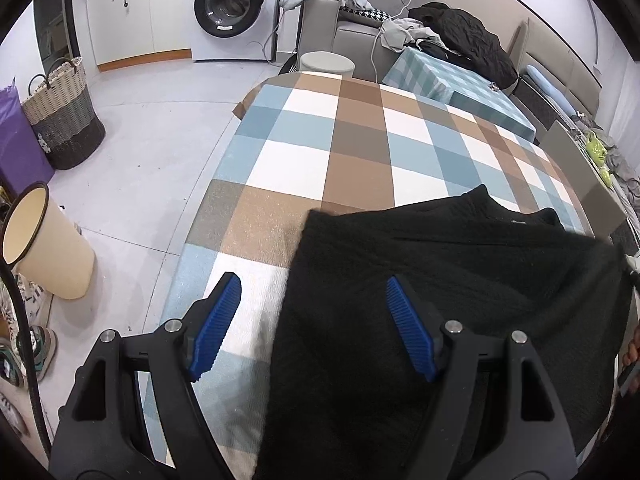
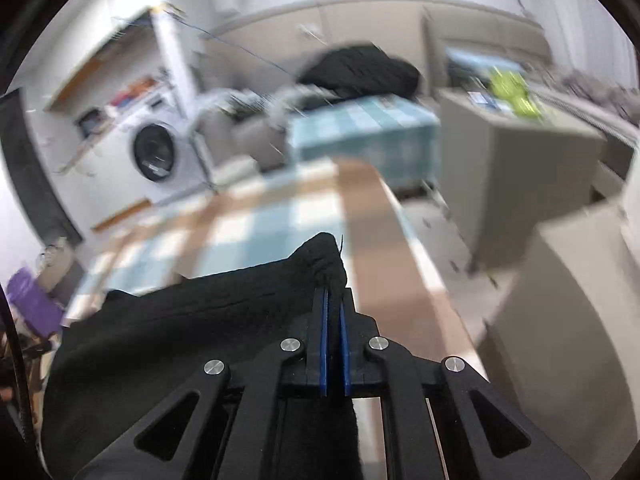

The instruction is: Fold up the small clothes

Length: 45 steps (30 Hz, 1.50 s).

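The black garment [image 1: 440, 280] lies spread on the near part of the checked tablecloth [image 1: 340, 140], with one corner raised. The right gripper [image 2: 334, 300] has its blue pads pressed together on that raised corner (its view is smeared by blur). The left gripper [image 1: 312, 300] hovers above the garment's left edge, jaws spread wide, gripping nothing.

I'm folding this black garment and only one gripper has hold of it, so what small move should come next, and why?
Probably lower the left gripper and close it on the near left edge of the black garment. It hangs open above that edge, one finger over the checked cloth, the other over the fabric, while the right gripper is already shut on a corner. Two grips would let the garment be lifted evenly.
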Available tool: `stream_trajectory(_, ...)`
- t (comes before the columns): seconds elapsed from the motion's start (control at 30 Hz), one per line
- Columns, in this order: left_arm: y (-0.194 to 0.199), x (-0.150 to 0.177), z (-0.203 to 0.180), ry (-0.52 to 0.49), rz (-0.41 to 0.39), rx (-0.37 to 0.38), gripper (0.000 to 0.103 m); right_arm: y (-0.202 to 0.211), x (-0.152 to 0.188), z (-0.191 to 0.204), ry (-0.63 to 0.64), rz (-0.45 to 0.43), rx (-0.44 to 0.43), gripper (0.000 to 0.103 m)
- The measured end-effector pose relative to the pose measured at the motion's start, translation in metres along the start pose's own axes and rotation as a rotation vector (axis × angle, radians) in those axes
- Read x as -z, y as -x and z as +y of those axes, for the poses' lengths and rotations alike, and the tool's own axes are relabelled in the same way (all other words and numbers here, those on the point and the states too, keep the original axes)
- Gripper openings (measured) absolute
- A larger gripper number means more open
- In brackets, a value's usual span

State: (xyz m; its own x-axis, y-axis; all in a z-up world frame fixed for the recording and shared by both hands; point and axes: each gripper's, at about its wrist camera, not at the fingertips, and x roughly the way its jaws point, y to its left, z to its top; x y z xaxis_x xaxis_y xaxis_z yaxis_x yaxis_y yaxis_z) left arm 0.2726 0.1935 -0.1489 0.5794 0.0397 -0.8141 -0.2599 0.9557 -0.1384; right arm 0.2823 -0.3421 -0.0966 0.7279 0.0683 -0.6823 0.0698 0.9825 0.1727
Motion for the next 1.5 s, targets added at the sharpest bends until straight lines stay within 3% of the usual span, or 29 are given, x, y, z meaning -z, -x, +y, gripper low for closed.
stream_trajectory(0.1, -0.006, -0.004, 0.001, 0.006, 0.010, -0.020, 0.073, -0.018, 0.007, -0.001, 0.000, 0.105, 0.014, 0.010)
stream_trajectory(0.17, -0.006, -0.007, -0.002, -0.002, 0.007, -0.018, 0.073, -0.018, 0.010, -0.002, 0.000, 0.113, 0.024, 0.019)
stream_trajectory(0.23, -0.005, -0.010, -0.008, -0.015, 0.006, 0.009, 0.073, -0.014, 0.011, -0.002, -0.001, 0.110, 0.011, 0.035)
stream_trajectory(0.3, -0.005, -0.013, -0.017, -0.017, 0.021, 0.039, 0.073, -0.007, 0.012, -0.001, 0.005, 0.094, -0.002, 0.042)
stream_trajectory(0.43, -0.013, -0.012, -0.049, -0.092, 0.041, 0.064, 0.069, 0.001, 0.017, 0.006, 0.020, 0.086, -0.018, 0.044)
stream_trajectory(0.57, -0.038, -0.002, -0.078, -0.187, 0.113, -0.006, 0.065, 0.010, 0.023, 0.014, 0.038, 0.081, -0.033, 0.048)
stream_trajectory(0.63, -0.038, 0.000, -0.082, -0.196, 0.080, -0.018, 0.062, 0.014, 0.026, 0.014, 0.037, 0.079, -0.036, 0.049)
stream_trajectory(0.7, -0.035, 0.002, -0.083, -0.199, 0.052, -0.011, 0.048, 0.017, 0.028, 0.014, 0.035, 0.083, -0.035, 0.049)
stream_trajectory(0.73, -0.034, 0.003, -0.082, -0.204, 0.037, -0.010, 0.031, 0.017, 0.030, 0.013, 0.031, 0.086, -0.033, 0.049)
stream_trajectory(0.77, -0.033, 0.005, -0.082, -0.215, 0.022, -0.009, 0.024, 0.018, 0.031, 0.013, 0.026, 0.090, -0.033, 0.049)
stream_trajectory(0.87, -0.030, 0.006, -0.080, -0.219, 0.011, -0.003, 0.012, 0.022, 0.032, 0.010, 0.018, 0.086, -0.036, 0.049)
stream_trajectory(1.0, -0.020, 0.003, -0.074, -0.177, 0.007, 0.034, 0.010, 0.025, 0.032, 0.009, 0.013, 0.081, -0.039, 0.049)
stream_trajectory(1.27, 0.019, 0.003, -0.060, -0.124, -0.074, 0.060, 0.006, 0.031, 0.035, 0.000, -0.009, 0.075, -0.016, 0.054)
stream_trajectory(1.5, 0.028, -0.011, -0.049, -0.067, -0.141, 0.093, 0.004, 0.035, 0.041, -0.005, -0.021, 0.080, -0.013, 0.054)
